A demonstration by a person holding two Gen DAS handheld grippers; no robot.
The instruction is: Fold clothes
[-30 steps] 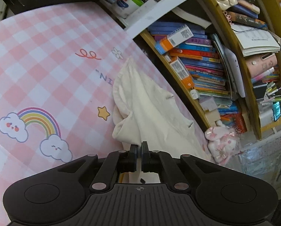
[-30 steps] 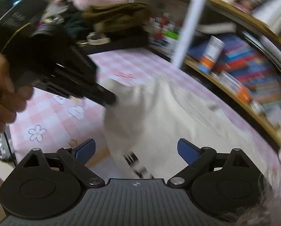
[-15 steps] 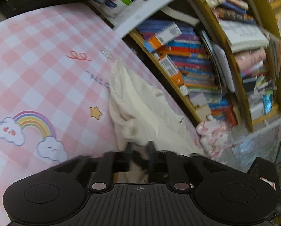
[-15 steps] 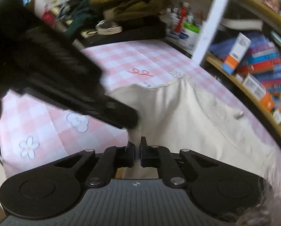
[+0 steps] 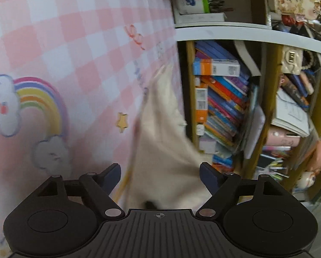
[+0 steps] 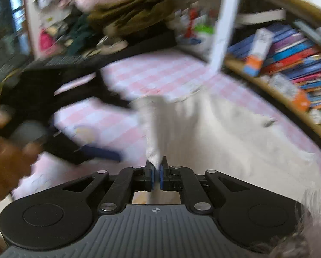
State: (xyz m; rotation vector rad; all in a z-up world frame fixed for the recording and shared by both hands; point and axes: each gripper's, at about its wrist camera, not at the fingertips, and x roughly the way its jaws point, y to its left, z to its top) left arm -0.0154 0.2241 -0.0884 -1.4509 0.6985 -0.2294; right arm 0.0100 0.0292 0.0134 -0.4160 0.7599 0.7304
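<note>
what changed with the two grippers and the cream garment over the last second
The left gripper has just opened, letting go of the cream fabric garment. The right gripper closed on a fold of it and has eased slightly. The garment remains on the pink checked cloth.

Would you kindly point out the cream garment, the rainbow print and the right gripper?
cream garment (image 6: 225,133), right wrist view, broad flat middle.
rainbow print (image 5: 42,99), left wrist view, arch top.
right gripper (image 6: 157,173), right wrist view, between fingertips.

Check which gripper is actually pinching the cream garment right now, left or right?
The right gripper: its jaws are shut on a bunched fold of the cream garment. The left gripper has just been opening; its fingers stand wide, cloth between them unpinched.
</note>
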